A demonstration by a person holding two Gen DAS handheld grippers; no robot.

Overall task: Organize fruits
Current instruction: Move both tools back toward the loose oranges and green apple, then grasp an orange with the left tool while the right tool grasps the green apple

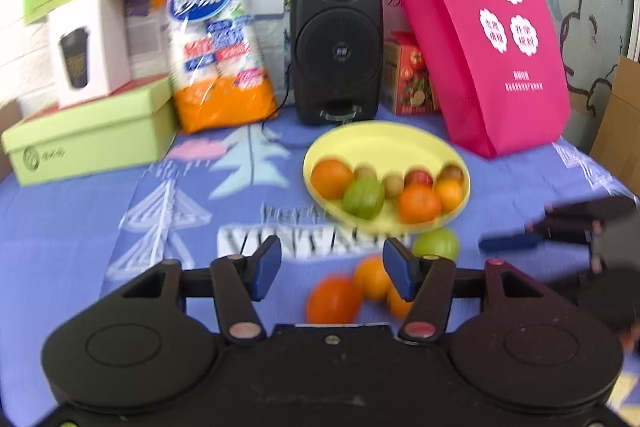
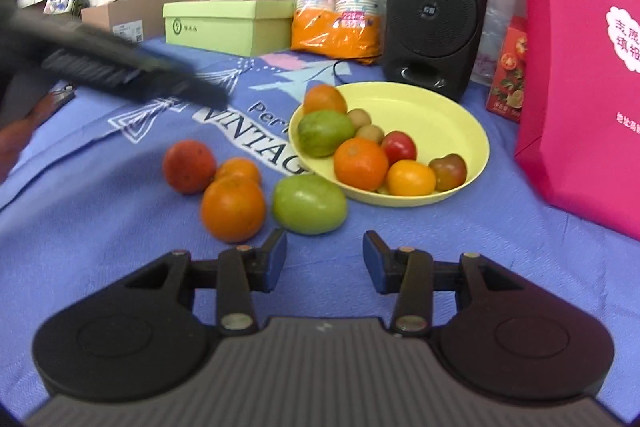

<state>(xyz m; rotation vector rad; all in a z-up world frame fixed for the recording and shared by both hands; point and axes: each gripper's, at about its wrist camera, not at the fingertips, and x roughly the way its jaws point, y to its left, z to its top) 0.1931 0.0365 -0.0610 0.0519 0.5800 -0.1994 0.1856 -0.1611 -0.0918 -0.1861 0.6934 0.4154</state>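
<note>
Green and round, the loose apple (image 2: 309,203) is the fruit your right tool (image 2: 325,259) meets first: it lies on the blue cloth (image 2: 120,235) straight ahead of the fingertips and a touch to their left, just beside the near rim of the yellow plate (image 2: 440,115). Being round, it has no long axis to line up with. The large orange (image 2: 233,207) rests just left of it, with a smaller orange (image 2: 238,170) and a reddish fruit (image 2: 189,167) farther left again.

Your right tool stands with its fingers apart and nothing between them; the gap looks narrower than the apple, so I judge it needs widening before you close in. Your left tool (image 1: 331,269) is also parted and empty, and its view is blurred, with the oranges showing low between its fingers. It reaches in from the left side, over the cloth beyond the reddish fruit.

By my reading, the right hand is nearer the apple and the left suits the orange cluster. The plate already holds several fruits along its near half.
</note>
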